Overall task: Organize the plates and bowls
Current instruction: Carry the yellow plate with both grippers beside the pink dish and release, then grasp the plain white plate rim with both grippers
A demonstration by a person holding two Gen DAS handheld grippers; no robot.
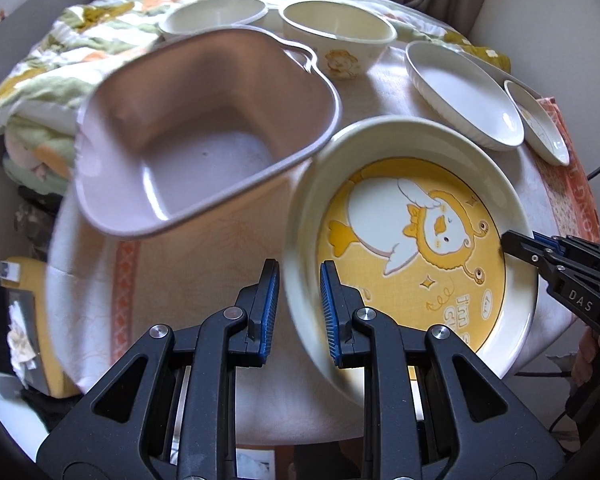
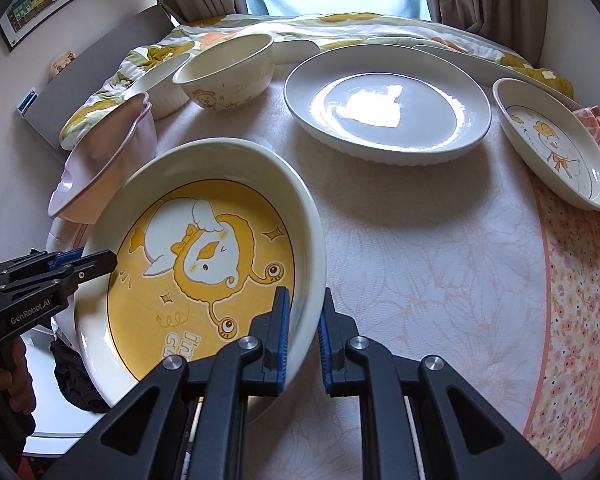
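A round yellow cartoon plate [image 1: 416, 240] with a cream rim is held between both grippers, tilted above the table; it also shows in the right wrist view [image 2: 204, 264]. My left gripper [image 1: 299, 308] is shut on its left rim. My right gripper [image 2: 303, 332] is shut on its right rim and appears at the right of the left wrist view [image 1: 540, 252]. A pale pink squarish bowl [image 1: 204, 136] stands left of the plate. Two cream bowls [image 1: 336, 36] [image 1: 216, 14] stand at the back.
A large white oval dish [image 2: 388, 116] and a small cartoon plate [image 2: 556, 144] sit on the pink floral tablecloth [image 2: 440, 272] at the back right. A flowered quilt [image 2: 340, 28] lies behind the table. A window with curtains is beyond.
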